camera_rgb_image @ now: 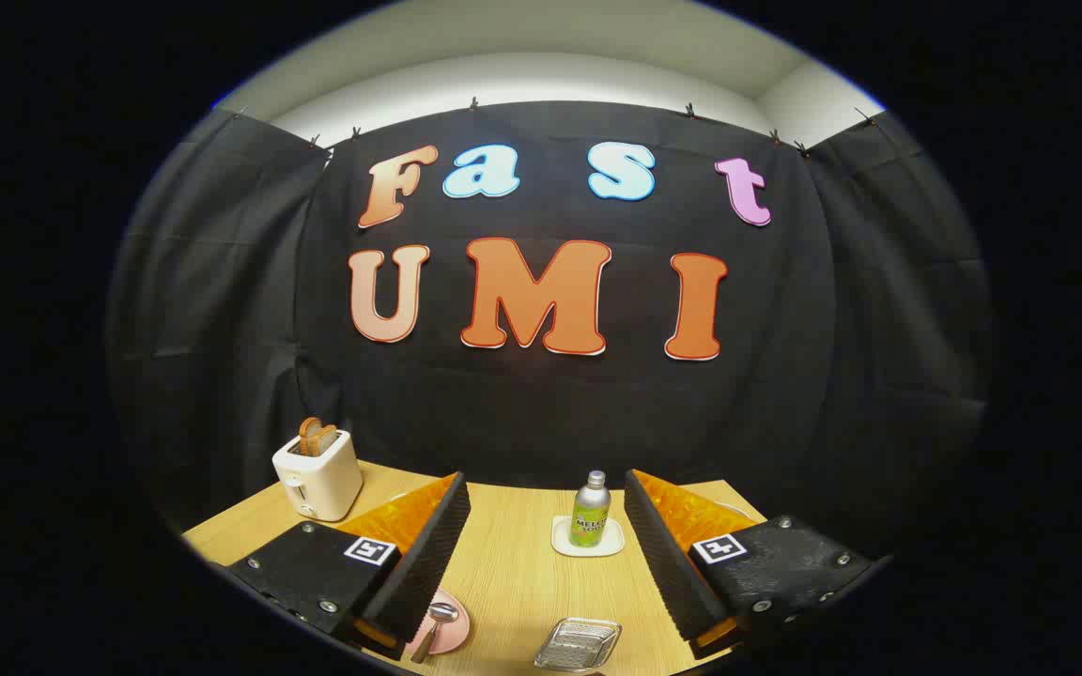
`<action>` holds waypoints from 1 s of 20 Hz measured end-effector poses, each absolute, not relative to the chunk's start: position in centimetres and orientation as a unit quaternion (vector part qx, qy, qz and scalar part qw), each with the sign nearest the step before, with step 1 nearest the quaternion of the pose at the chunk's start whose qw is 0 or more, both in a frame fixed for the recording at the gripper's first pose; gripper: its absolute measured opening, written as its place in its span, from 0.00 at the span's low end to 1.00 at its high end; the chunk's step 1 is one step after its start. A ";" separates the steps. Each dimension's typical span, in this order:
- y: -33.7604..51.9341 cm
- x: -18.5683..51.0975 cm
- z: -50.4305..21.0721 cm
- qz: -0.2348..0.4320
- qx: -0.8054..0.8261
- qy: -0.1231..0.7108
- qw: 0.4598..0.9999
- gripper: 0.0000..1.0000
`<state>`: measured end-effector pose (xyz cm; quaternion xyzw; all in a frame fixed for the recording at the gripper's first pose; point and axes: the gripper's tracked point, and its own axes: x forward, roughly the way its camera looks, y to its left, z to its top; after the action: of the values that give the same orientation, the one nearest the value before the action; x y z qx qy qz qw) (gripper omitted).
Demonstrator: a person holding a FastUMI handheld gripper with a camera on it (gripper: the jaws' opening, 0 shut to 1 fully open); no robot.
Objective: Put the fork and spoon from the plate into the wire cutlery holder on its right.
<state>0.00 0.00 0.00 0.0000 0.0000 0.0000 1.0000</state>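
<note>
My gripper [546, 554] hovers above the wooden table [513, 573], open, with nothing between its fingers. Below it, close to the left finger, a pink plate [452, 631] carries a metal spoon [436, 627]; the finger hides most of the plate, and I cannot make out the fork. The wire cutlery holder [579, 644] sits on the table to the plate's right, between the two fingers and below them.
A white toaster [317, 474] with bread slices in it stands at the table's back left. A green bottle [590, 512] stands on a small white coaster [588, 540] beyond the fingers. The black cloth wall closes the table's far side.
</note>
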 end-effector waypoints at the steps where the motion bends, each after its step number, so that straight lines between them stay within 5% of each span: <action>1: 0.0 0.2 -0.1 -0.002 0.001 0.002 1.000 0.99; 20: 1.9 1.2 2.5 0.001 -0.012 -0.041 0.999 0.99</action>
<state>1.18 1.93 2.54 -0.0118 -0.0409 0.0013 0.9991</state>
